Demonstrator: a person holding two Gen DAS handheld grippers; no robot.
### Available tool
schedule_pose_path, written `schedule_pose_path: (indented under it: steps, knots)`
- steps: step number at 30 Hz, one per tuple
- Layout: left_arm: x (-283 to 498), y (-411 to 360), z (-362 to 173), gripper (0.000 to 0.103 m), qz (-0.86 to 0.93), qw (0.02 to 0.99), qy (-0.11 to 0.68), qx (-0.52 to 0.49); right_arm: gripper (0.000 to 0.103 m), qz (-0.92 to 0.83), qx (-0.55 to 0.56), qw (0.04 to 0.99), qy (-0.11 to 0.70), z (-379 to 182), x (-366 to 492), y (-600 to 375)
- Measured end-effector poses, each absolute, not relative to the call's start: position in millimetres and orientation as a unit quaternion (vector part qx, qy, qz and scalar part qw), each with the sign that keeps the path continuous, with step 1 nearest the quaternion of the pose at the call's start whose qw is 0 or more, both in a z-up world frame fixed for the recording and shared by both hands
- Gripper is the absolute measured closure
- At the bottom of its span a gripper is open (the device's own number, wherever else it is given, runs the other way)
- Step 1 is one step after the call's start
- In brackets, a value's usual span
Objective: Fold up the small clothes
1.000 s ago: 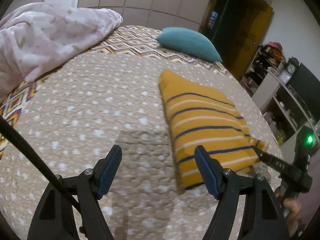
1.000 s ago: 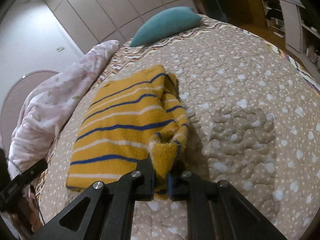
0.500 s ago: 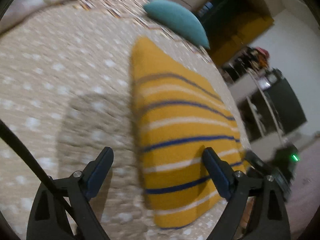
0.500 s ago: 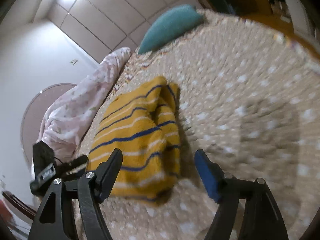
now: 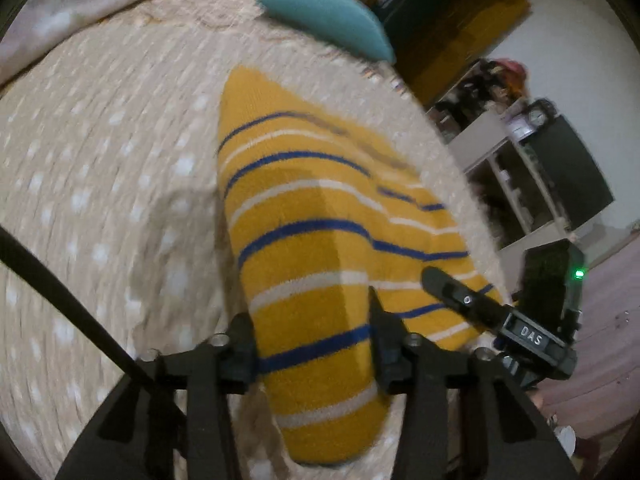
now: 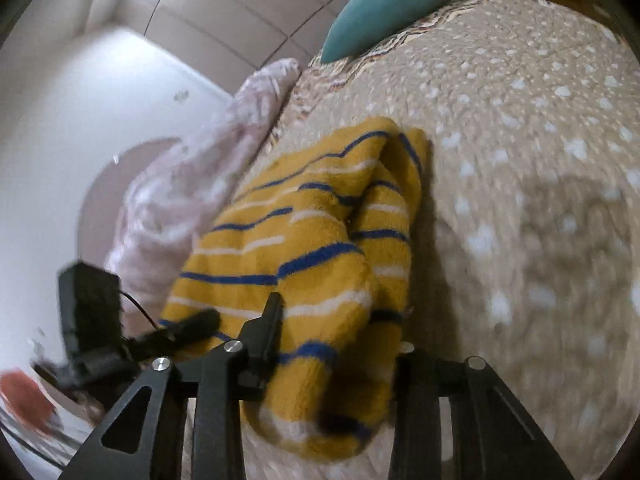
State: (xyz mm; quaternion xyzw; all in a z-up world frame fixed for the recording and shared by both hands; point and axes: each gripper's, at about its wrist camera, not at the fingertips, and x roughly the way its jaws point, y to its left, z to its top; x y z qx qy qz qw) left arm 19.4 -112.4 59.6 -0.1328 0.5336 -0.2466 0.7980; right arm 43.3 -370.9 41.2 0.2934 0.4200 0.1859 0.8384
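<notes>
A folded yellow garment (image 5: 316, 240) with blue and white stripes lies on the beige dotted bedspread (image 5: 100, 168). My left gripper (image 5: 312, 336) straddles its near left corner, jaws partly open around the cloth. My right gripper (image 6: 336, 344) straddles the near right corner of the garment (image 6: 320, 248), jaws also partly open with the cloth between them. The right gripper's finger also shows in the left wrist view (image 5: 460, 296), resting at the garment's right edge. The left gripper's finger shows in the right wrist view (image 6: 192, 322).
A teal pillow (image 5: 328, 20) lies at the far end of the bed. A pink floral blanket (image 6: 192, 184) is bunched along the left side. Shelves and a dark screen (image 5: 568, 168) stand beyond the bed's right edge. The bedspread (image 6: 520, 160) stretches right of the garment.
My right gripper let go of the garment's corner, opened wide, then came down around it. My left gripper moved right onto the near left corner. Both sets of jaws have narrowed around the cloth.
</notes>
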Motion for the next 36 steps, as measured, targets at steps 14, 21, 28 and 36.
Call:
schedule_pose_path:
  steps: [14,21,28,36]
  knots:
    - [-87.3,-69.9,61.7,0.021,-0.13,0.888,0.441,-0.015,0.049,0.143,0.287,0.895,0.31,121.9,-28.8,-384.9]
    - [-91.0,-56.1,26.4,0.015,-0.102,0.887,0.451,0.005,0.051,0.204,0.363,0.83,0.371,66.4,34.6,-359.7]
    - [-91.6,-61.2,15.5,0.001,-0.102,0.901,0.42,0.017,0.063,0.192,0.428,0.814,0.344,23.3,23.6,-385.3]
    - [-96.7,-62.6,11.3,0.0,-0.099,0.912,0.397,0.021,0.056,0.223,0.302,0.854,0.361,87.5,6.6,-323.6]
